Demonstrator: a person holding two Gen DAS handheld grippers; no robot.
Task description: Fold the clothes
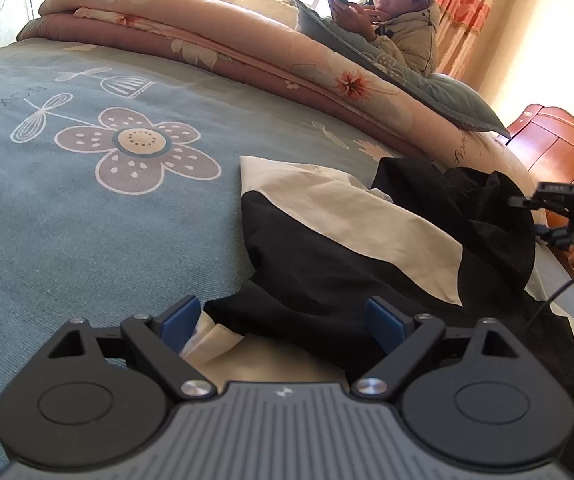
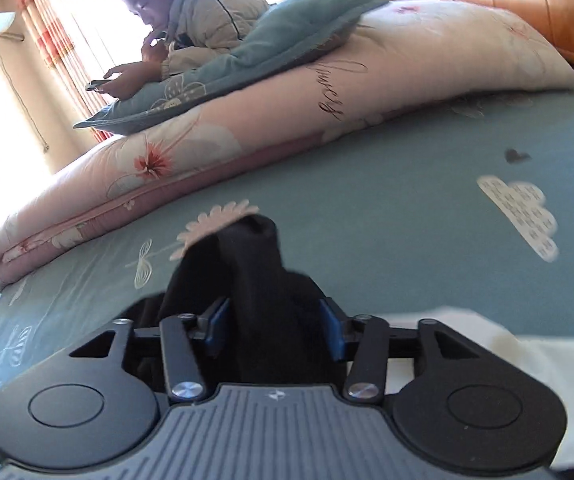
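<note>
A black and white garment (image 1: 327, 264) lies crumpled on the blue bedspread (image 1: 87, 208). My left gripper (image 1: 283, 324) is open, its blue pads wide apart on either side of the garment's near black edge. At the right edge of the left wrist view, a hand holds my right gripper (image 1: 521, 202), and black cloth rises toward it. In the right wrist view my right gripper (image 2: 275, 328) is shut on a raised bunch of the black cloth (image 2: 255, 264). A white part of the garment (image 2: 527, 344) lies below it to the right.
A folded pink floral quilt (image 1: 247, 52) runs along the far side of the bed. A person (image 1: 403, 24) lies there on a grey-green pillow (image 1: 427, 88), looking at a phone. A wooden headboard (image 1: 559, 140) stands at the right.
</note>
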